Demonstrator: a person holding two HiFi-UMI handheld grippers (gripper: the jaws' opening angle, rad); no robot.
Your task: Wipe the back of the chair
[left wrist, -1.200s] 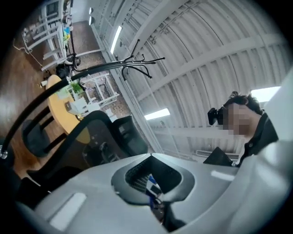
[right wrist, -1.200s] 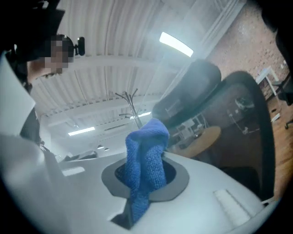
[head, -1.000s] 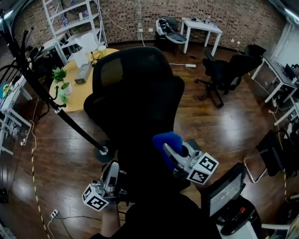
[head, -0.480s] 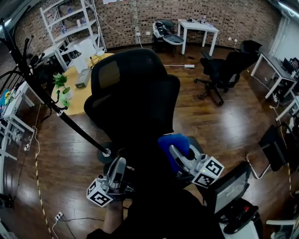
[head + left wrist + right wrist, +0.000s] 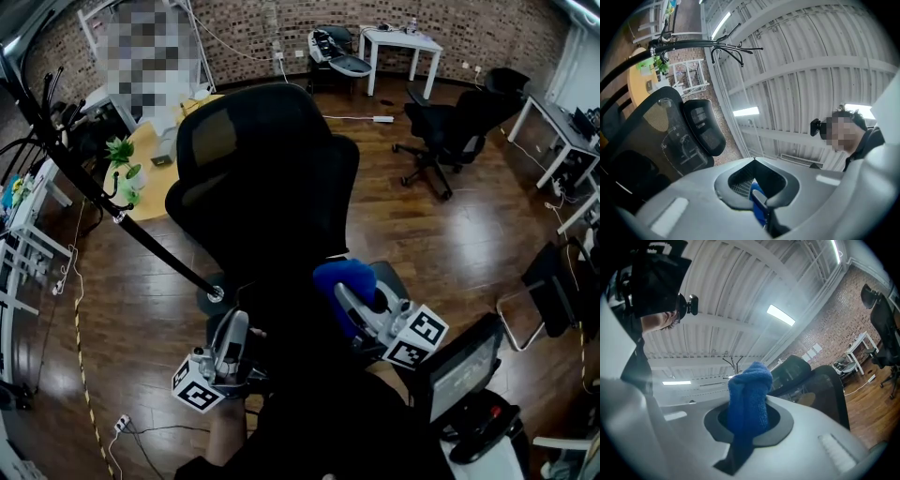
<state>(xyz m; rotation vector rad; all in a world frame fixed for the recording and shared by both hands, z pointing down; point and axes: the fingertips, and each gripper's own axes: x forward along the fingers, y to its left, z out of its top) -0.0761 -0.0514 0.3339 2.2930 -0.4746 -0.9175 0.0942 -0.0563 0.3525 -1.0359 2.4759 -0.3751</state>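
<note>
A black office chair [image 5: 267, 178] with a mesh back and headrest stands right in front of me, its back turned toward me. My right gripper [image 5: 349, 298] is low behind the chair's back, shut on a blue cloth [image 5: 343, 277] that bunches up out of the jaws. In the right gripper view the blue cloth [image 5: 749, 397] stands up from my right gripper [image 5: 749, 420], with the chair [image 5: 825, 390] beyond it to the right. My left gripper [image 5: 232, 337] points up at lower left, shut and holding nothing. From my left gripper [image 5: 753, 160] the chair [image 5: 656, 136] shows at left.
A black coat stand [image 5: 112, 216] leans across the left. A round yellow table [image 5: 155, 183] with a plant sits behind the chair. A second black chair [image 5: 450, 141] and a white table [image 5: 403, 45] are at the back right. A monitor [image 5: 459, 375] stands at lower right.
The head view has shifted a little. Both grippers have stayed low behind the chair; the right one still holds the cloth and has drifted slightly right.
</note>
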